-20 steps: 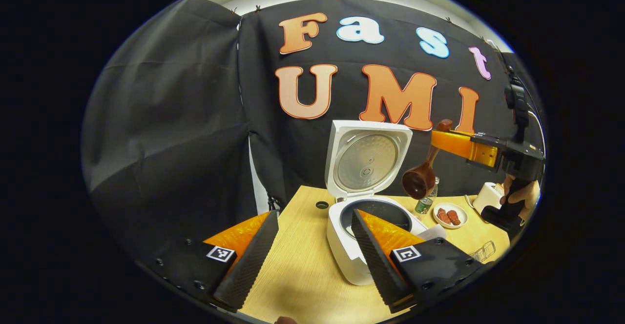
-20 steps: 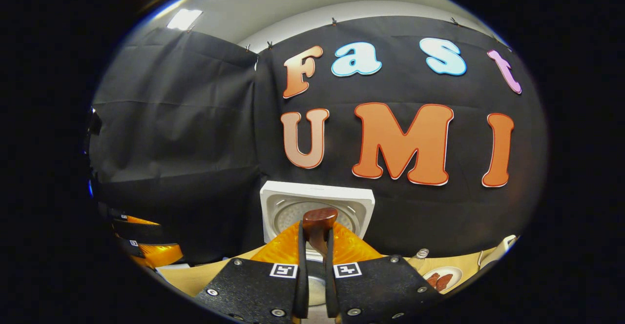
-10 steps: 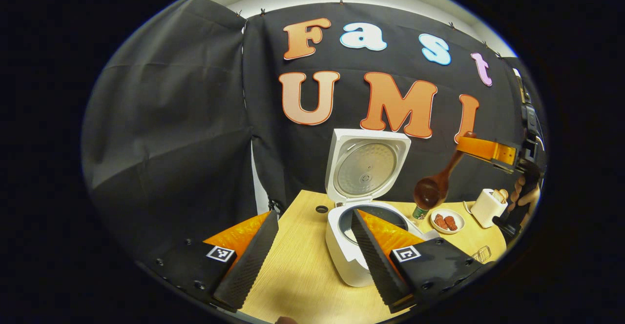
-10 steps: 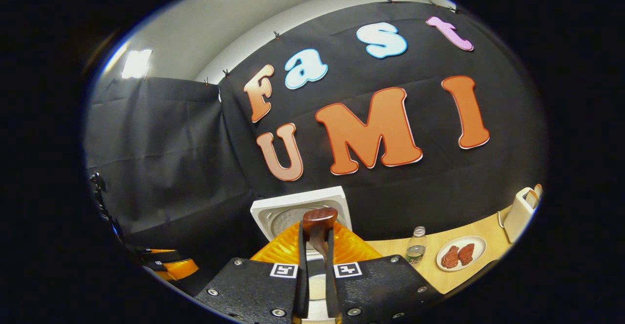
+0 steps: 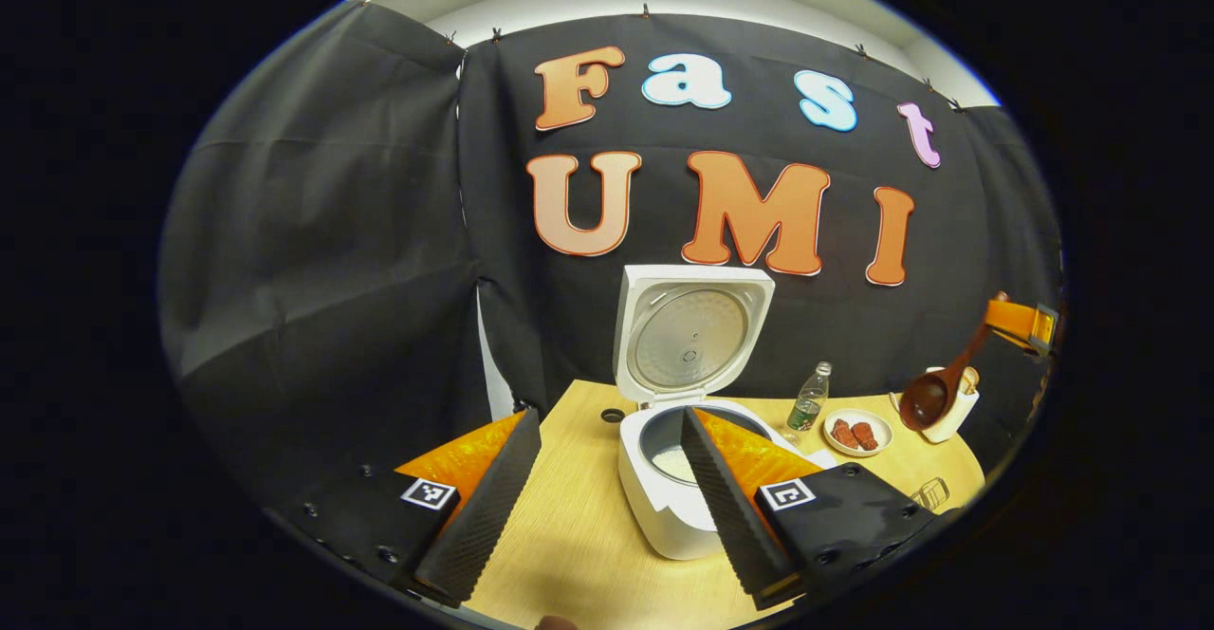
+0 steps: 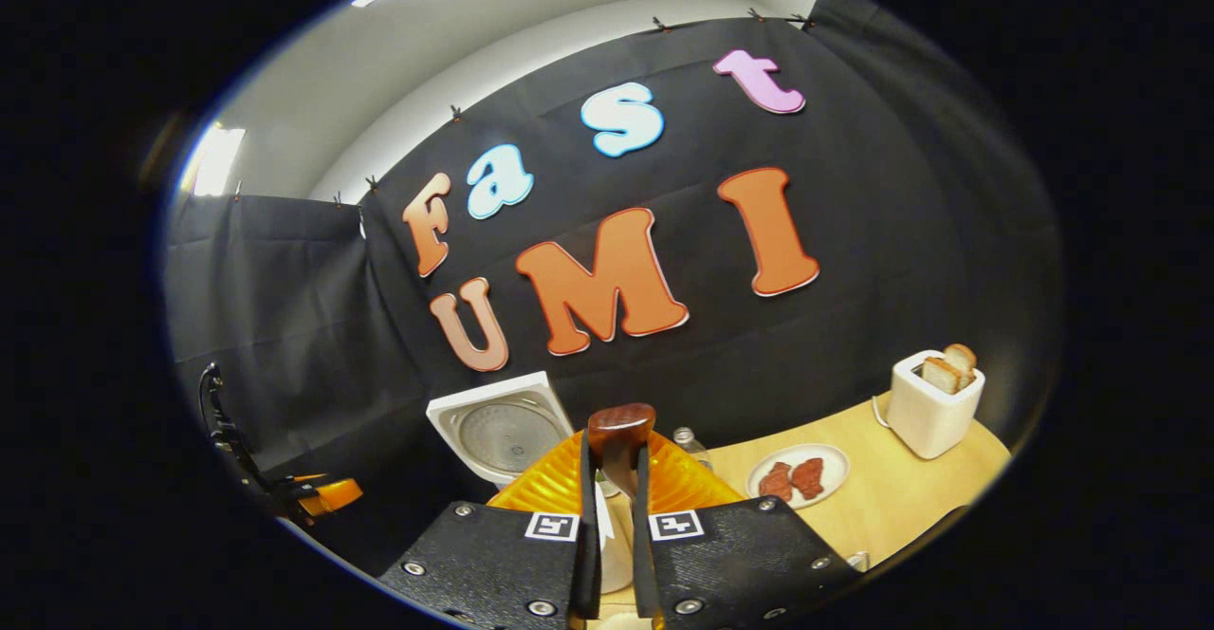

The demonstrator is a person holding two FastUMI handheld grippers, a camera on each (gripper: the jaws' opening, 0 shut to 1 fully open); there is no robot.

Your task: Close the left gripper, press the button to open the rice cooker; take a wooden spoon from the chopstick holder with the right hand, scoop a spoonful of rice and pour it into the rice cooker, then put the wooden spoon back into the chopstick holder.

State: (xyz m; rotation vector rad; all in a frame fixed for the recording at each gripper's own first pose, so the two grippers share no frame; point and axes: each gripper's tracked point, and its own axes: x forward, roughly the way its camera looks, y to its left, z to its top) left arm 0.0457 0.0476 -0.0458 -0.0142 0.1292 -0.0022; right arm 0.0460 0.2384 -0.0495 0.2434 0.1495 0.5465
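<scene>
Swinging away from the rice cooker (image 5: 678, 478), the right gripper (image 6: 609, 554) has carried the wooden spoon (image 5: 934, 391) off to the right side of the bench (image 5: 569, 554); half a second ago the spoon's bowl hung just beside the open pot, and a second ago it was closer still, right over the rim. In the left gripper view the spoon now hangs bowl-down in front of the white toaster (image 5: 948, 416), well apart from the cooker, its handle end pinched between the right gripper's fingers. In the right gripper view those fingers are closed tight on the spoon's rounded handle tip, and the view has turned to take in the toaster, the plate of meat (image 6: 797, 473) and the water bottle (image 6: 690, 442). The cooker's lid (image 5: 690, 336) stands fully up, and a pale patch in the inner pot looks like rice, so the pour appears done, and what is left is returning the spoon to the chopstick holder. The left gripper (image 5: 607, 507) hovers low over the bench with its fingers spread wide apart, holding nothing, the cooker seen between and behind them.
</scene>
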